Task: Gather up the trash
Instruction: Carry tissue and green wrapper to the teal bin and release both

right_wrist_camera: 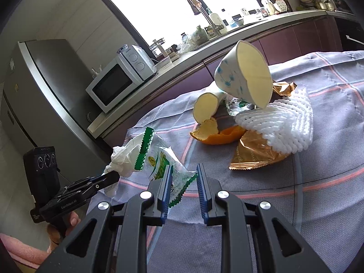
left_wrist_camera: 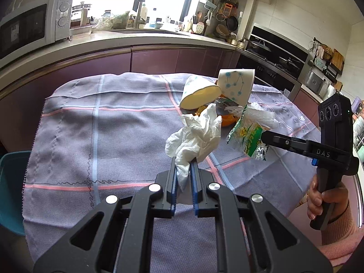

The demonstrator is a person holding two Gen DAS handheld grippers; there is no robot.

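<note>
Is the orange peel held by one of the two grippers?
No, the orange peel lies on the cloth beside the paper cups, apart from both.

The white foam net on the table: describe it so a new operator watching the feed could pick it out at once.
Start from the grey checked tablecloth and find the trash heap beyond the right gripper. On the heap's right side, below the tilted paper cup, lies the white foam net, partly over a gold wrapper. Its woven mesh of soft loops sets it apart from the smooth cups, peel and foil.

table (left_wrist_camera: 68,193) | grey checked cloth (left_wrist_camera: 113,125) | on cloth: orange peel (right_wrist_camera: 218,136), gold wrapper (right_wrist_camera: 254,154)
</note>
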